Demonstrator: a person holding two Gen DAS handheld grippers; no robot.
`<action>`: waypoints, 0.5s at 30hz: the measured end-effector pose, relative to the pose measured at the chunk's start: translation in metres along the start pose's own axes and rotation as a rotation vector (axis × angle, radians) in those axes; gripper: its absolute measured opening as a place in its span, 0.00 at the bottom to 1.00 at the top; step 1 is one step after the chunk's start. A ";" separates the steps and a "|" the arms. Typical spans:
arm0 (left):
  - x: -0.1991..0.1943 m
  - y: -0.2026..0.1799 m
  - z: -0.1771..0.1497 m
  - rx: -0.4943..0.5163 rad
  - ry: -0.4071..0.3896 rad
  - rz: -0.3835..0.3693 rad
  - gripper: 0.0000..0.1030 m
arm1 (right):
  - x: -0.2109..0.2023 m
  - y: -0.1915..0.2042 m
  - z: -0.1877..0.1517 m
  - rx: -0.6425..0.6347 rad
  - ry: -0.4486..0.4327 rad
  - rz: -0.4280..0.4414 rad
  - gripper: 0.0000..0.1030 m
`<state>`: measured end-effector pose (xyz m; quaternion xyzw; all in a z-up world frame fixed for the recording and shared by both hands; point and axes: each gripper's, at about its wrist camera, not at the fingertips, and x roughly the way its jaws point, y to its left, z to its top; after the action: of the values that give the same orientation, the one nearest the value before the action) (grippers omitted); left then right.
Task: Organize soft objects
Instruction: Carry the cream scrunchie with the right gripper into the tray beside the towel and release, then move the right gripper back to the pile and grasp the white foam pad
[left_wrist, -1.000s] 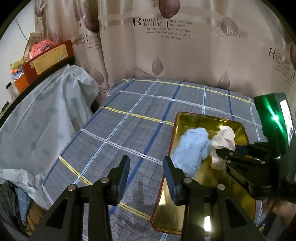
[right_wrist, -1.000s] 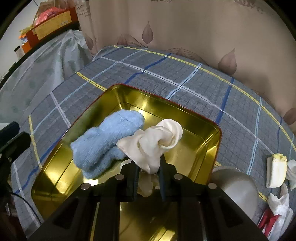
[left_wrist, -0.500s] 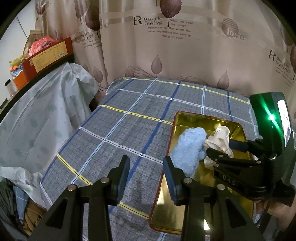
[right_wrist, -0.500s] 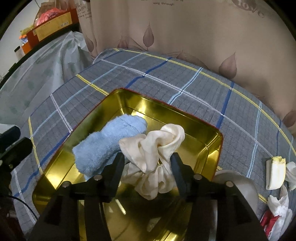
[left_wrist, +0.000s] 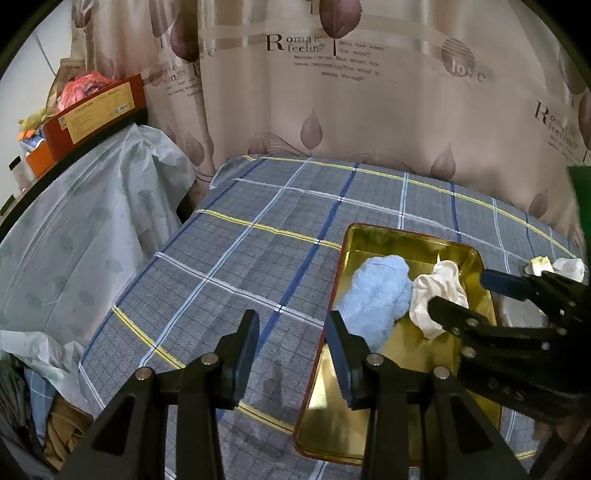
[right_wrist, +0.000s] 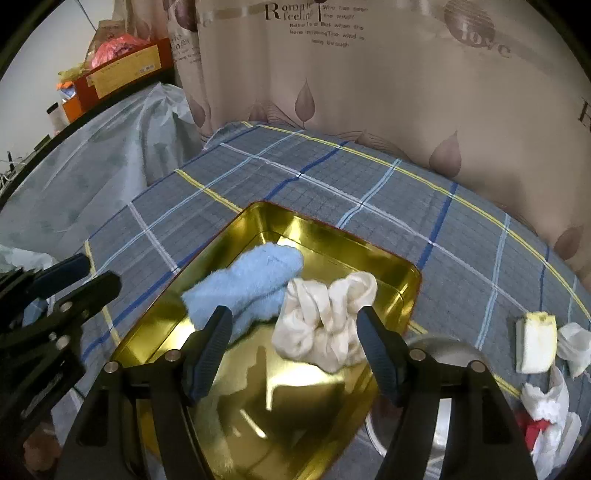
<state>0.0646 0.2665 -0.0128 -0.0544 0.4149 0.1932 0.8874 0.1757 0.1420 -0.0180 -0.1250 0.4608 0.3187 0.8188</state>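
Gold tin tray (right_wrist: 207, 254) with red outer edge sits on the plaid-covered surface (left_wrist: 258, 258). Two soft items lie inside it: a light-blue fuzzy sock (right_wrist: 247, 291) toward the tray's left, and a cream crumpled cloth (right_wrist: 325, 317) touching the sock's right end, near the tray's right wall. Right tongs (right_wrist: 295, 343) hang over the tray; their jaws have just been opening and now stand apart. The cream cloth lies between and just ahead of the two fingers, resting in the tray, neither pad pressing on it. Left tongs (left_wrist: 291, 343) hover over the plaid cloth just left of the tray's rim, jaws apart, nothing between them; the right finger (left_wrist: 340, 354) overlaps the tray's left edge in the left wrist view. From that view the sock (left_wrist: 380, 291) and cream cloth (left_wrist: 439, 291) lie side by side in the far half of the tray, near half bare. Off the tray to the right: a yellow-and-white sponge-like block (right_wrist: 535, 339), crumpled white tissue (right_wrist: 576, 343), and a grey rounded object (right_wrist: 443, 354) partly hidden behind the right finger. Leaf-print curtain (left_wrist: 369, 110) behind; sheet-draped furniture (left_wrist: 74, 240) to the left.
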 end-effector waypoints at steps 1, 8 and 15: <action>-0.001 0.000 -0.001 0.002 -0.002 0.001 0.37 | -0.003 -0.001 -0.002 0.000 0.000 0.001 0.65; 0.001 -0.005 -0.005 0.022 -0.009 0.018 0.37 | -0.041 -0.022 -0.028 0.021 -0.021 0.004 0.65; 0.005 -0.011 -0.010 0.044 0.004 0.029 0.37 | -0.090 -0.071 -0.064 0.089 -0.049 -0.071 0.65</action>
<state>0.0649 0.2552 -0.0238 -0.0292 0.4216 0.1965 0.8847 0.1444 0.0193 0.0162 -0.0969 0.4496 0.2719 0.8453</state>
